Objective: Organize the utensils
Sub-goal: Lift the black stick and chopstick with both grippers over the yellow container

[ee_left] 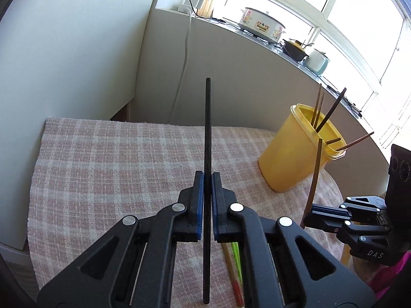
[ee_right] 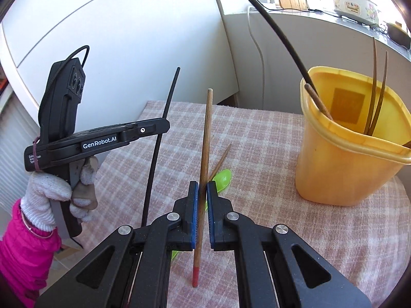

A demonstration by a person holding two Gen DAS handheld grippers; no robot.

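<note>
While the left tongs (ee_left: 207, 179) point down over the worktop (ee_left: 102, 154) in the left wrist view, their blue pads are closed on a black chopstick (ee_left: 207, 128), which stands upright between them, its top end well above the tips and its lower end down between the arms. Off to the right stands a yellow container (ee_left: 290, 154) on the checked cloth, with several brown chopsticks (ee_left: 326, 115) leaning in it. Near the right edge, the right tongs (ee_left: 308, 213) grip a wooden chopstick (ee_left: 316, 174) that rises in front of the container. Below the left tongs a red-tipped chopstick (ee_left: 232, 274) and a green utensil (ee_left: 237, 256) lie on the cloth.

From the right wrist view, the right tongs (ee_right: 203, 190) are clamped shut on the wooden chopstick (ee_right: 206, 133), whose red end hangs below the pads. On the left, a gloved hand (ee_right: 48, 195) with a pink sleeve holds the left tongs (ee_right: 164, 125), which pinch the black chopstick (ee_right: 159, 143). A green spoon (ee_right: 222, 177) lies on the cloth just beyond the pads, with another chopstick (ee_right: 222, 159) across it. The yellow container (ee_right: 346, 169) stands at right, holding a long black stick (ee_right: 280, 33) and brown chopsticks (ee_right: 375, 97).
</note>
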